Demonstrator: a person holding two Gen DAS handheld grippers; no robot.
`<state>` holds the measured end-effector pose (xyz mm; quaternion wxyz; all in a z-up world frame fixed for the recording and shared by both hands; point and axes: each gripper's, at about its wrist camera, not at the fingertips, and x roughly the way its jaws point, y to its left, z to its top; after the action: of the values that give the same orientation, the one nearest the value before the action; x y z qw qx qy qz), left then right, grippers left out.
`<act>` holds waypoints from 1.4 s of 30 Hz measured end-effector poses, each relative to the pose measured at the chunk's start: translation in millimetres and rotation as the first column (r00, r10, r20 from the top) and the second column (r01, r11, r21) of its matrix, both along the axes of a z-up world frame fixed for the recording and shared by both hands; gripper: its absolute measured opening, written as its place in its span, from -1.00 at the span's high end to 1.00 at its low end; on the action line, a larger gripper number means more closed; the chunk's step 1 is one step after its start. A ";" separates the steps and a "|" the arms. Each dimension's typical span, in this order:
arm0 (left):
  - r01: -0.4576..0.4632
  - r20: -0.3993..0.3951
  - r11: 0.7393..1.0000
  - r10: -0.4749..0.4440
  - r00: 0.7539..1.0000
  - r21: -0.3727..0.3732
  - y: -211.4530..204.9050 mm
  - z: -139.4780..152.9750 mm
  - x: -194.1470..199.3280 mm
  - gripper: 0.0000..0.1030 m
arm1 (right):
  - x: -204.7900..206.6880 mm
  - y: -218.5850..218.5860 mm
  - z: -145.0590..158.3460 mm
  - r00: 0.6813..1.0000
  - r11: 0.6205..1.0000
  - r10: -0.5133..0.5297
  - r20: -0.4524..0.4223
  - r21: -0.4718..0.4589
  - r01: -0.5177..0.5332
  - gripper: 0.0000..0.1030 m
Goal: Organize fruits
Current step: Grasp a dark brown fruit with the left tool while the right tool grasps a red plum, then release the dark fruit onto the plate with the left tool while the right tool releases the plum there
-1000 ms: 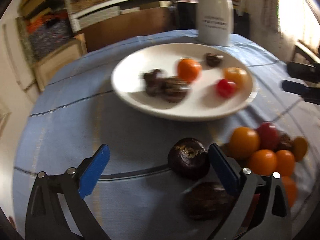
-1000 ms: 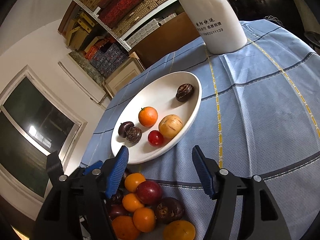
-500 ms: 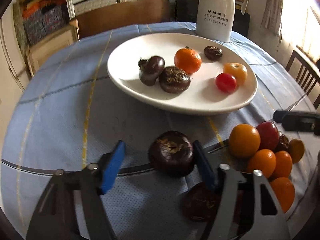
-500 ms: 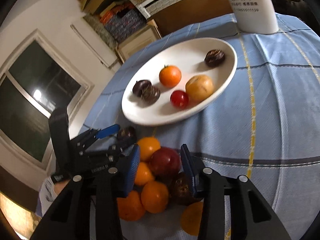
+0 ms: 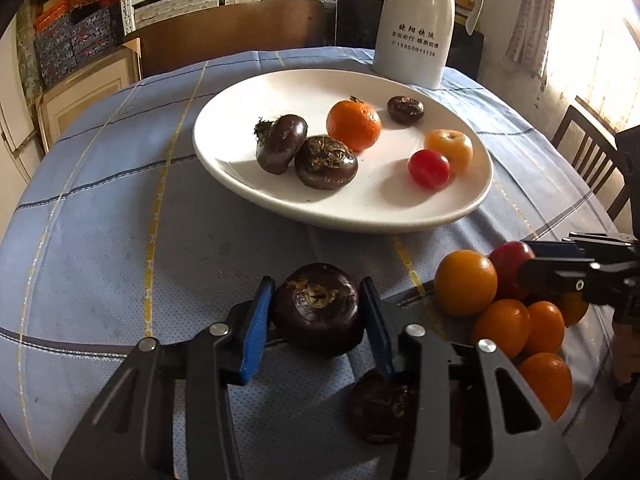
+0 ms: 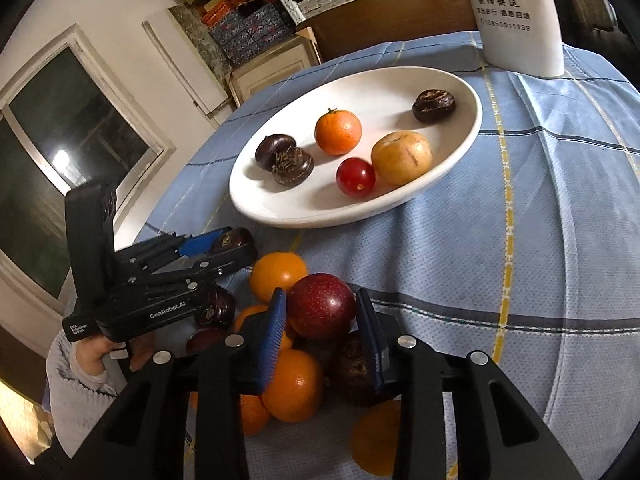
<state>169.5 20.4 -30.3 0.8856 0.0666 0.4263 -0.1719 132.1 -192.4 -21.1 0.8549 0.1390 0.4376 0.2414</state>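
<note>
Blue pads of the left gripper (image 5: 317, 316) are closing on a dark purple water chestnut (image 5: 318, 314) that sits on the pale blue checked tablecloth (image 5: 100, 208); both pads appear to touch its sides. A second dark chestnut (image 5: 382, 410) lies on the cloth just below the right pad, partly hidden by the finger. Beyond, in the middle of the table, the white oval plate (image 5: 240, 160) carries two dark chestnuts side by side, a mandarin (image 5: 353, 125), a small chestnut, a yellow fruit and a red cherry tomato (image 5: 428, 168). A white thermos jug (image 5: 416, 20) stands behind the plate. To the right, a heap of orange fruits (image 5: 466, 282) rests on the cloth, and the right gripper reaches into it from the edge of the left wrist view.

In the right wrist view, a person's hand (image 6: 104, 354) in a pale sleeve grips the left tool at the far left. Further right, the right gripper (image 6: 321, 312) is closing on a dark red round fruit (image 6: 322, 306) at the top of the heap; the left pad touches it, and whether the right pad does cannot be told.
</note>
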 end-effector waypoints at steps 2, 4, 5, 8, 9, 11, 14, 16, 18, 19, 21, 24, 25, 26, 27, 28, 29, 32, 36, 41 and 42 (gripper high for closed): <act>-0.002 -0.001 1.000 0.002 1.000 -0.015 2.0 0.9 -0.4 0.17 | 0.6 -8.1 4.9 1.000 0.999 -0.014 0.000 0.045 0.014 0.30; -0.010 -0.006 0.999 0.010 1.000 -0.038 6.1 1.8 0.4 0.17 | 2.0 -16.2 7.7 1.000 0.995 -0.018 -0.007 0.102 0.019 0.31; -0.016 -0.007 0.999 0.016 1.000 -0.048 8.4 2.7 0.3 0.17 | 2.2 -20.8 8.8 1.000 0.990 -0.018 -0.015 0.139 0.020 0.31; -0.023 0.002 0.997 0.024 1.000 -0.078 14.1 7.2 -1.6 0.17 | 4.0 -29.2 8.9 0.999 0.971 -0.005 -0.041 0.240 0.015 0.31; -0.024 0.013 0.996 0.025 1.000 -0.082 14.6 9.9 -3.1 0.17 | 4.2 -30.0 8.7 0.999 0.967 -0.004 -0.043 0.253 0.015 0.31; -0.019 0.035 0.996 0.022 0.999 -0.090 13.9 16.0 -7.3 0.17 | 2.6 -31.9 11.5 0.999 0.966 -0.019 -0.031 0.258 0.026 0.31; -0.009 0.095 0.994 0.019 0.995 -0.106 11.5 31.8 -14.9 0.17 | -1.4 -36.5 21.3 0.998 0.971 -0.067 0.019 0.232 0.060 0.31; -0.014 0.118 0.992 0.029 0.993 -0.124 10.6 44.6 -10.7 0.17 | 1.1 -41.1 28.4 0.995 0.968 -0.097 0.038 0.238 0.085 0.31; -0.020 0.116 0.991 0.035 0.993 -0.131 9.6 52.7 -0.6 0.17 | 10.1 -43.8 35.5 0.992 0.968 -0.119 0.043 0.228 0.106 0.31; -0.035 0.119 0.991 0.051 0.992 -0.127 9.2 58.4 9.7 0.17 | 16.5 -43.6 38.9 0.991 0.969 -0.125 0.041 0.220 0.113 0.31; -0.058 0.120 0.991 0.073 0.990 -0.125 9.0 65.2 26.4 0.17 | 32.2 -42.8 44.4 0.989 0.971 -0.145 0.042 0.200 0.133 0.31; -0.089 0.120 0.989 0.103 0.987 -0.118 5.9 70.3 54.1 0.17 | 59.9 -40.2 47.7 0.985 0.972 -0.167 0.038 0.171 0.159 0.31; -0.097 0.117 0.989 0.110 0.987 -0.113 4.2 69.9 65.4 0.17 | 67.7 -39.6 47.1 0.985 0.972 -0.172 0.032 0.169 0.164 0.31; -0.105 0.113 0.988 0.118 0.987 -0.113 4.0 68.5 74.0 0.17 | 80.4 -36.0 45.5 0.984 0.971 -0.176 0.023 0.165 0.170 0.31; -0.118 0.105 0.986 0.130 0.986 -0.116 3.8 65.9 84.4 0.17 | 90.6 -32.9 44.5 0.984 0.972 -0.178 0.018 0.161 0.173 0.31; -0.129 0.095 0.984 0.141 0.985 -0.121 4.6 63.2 92.0 0.17 | 95.2 -31.9 43.3 0.984 0.972 -0.178 0.016 0.159 0.173 0.31; -0.140 0.082 0.982 0.151 0.985 -0.127 5.7 59.1 99.3 0.17 | 104.7 -28.0 41.6 0.984 0.972 -0.180 0.015 0.153 0.176 0.31; -0.165 0.052 0.977 0.173 0.983 -0.131 10.4 46.2 111.4 -0.16 | 120.3 -20.1 35.8 0.982 0.972 -0.186 0.016 0.147 0.181 0.09; -0.150 0.049 0.976 0.159 0.986 -0.160 19.9 43.1 104.9 -0.28 | 118.1 -27.1 35.2 0.980 0.969 -0.196 0.026 0.156 0.190 -0.07; -0.152 0.080 0.976 0.166 0.983 -0.156 23.4 48.3 86.3 -0.54 | 102.4 -40.7 36.8 0.974 0.958 -0.227 0.021 0.184 0.219 -0.13; -0.154 0.093 0.977 0.169 0.981 -0.149 23.9 48.9 80.4 -0.56 | 98.8 -42.8 35.7 0.972 0.957 -0.233 0.020 0.180 0.226 -0.17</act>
<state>249.9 44.3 18.6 0.9202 -0.0219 0.3701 -0.1254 230.9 -235.2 14.6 0.8703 0.2591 0.3776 0.1814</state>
